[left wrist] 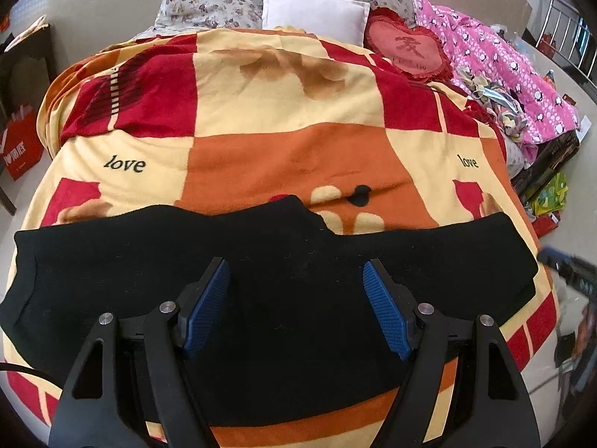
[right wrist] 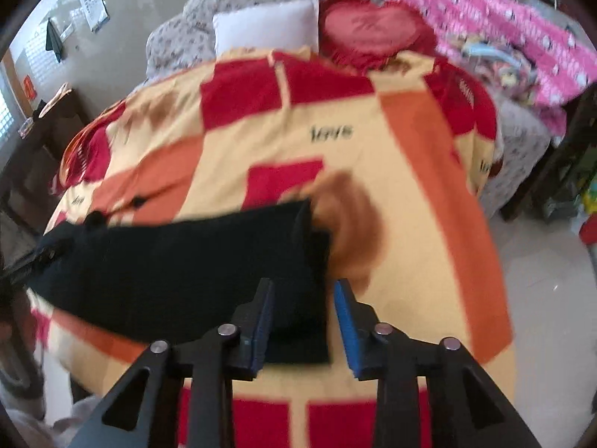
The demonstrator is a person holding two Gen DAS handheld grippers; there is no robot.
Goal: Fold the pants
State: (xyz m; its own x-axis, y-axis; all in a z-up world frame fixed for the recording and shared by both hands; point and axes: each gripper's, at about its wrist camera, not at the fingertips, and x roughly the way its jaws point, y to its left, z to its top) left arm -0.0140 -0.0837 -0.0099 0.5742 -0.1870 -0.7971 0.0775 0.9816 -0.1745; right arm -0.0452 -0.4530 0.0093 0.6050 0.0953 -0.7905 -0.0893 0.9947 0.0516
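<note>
Black pants point(left wrist: 261, 261) lie flat across the near end of a checked red, orange and cream blanket point(left wrist: 298, 149). The left gripper point(left wrist: 294, 272) hangs above them, jaws spread wide and empty. The right gripper point(right wrist: 304, 291), jaws parted, holds nothing over the pants' end. A white pillow point(left wrist: 313, 11), heart cushion point(left wrist: 406, 46) and pink quilt point(left wrist: 503, 74) crowd the bed's far side.

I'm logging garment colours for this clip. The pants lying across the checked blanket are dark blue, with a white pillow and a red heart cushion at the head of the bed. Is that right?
Not quite: the pants are black, not dark blue, as the left wrist view shows. The rest holds: they lie across the checked blanket, with the white pillow and red heart cushion at the head.
</note>
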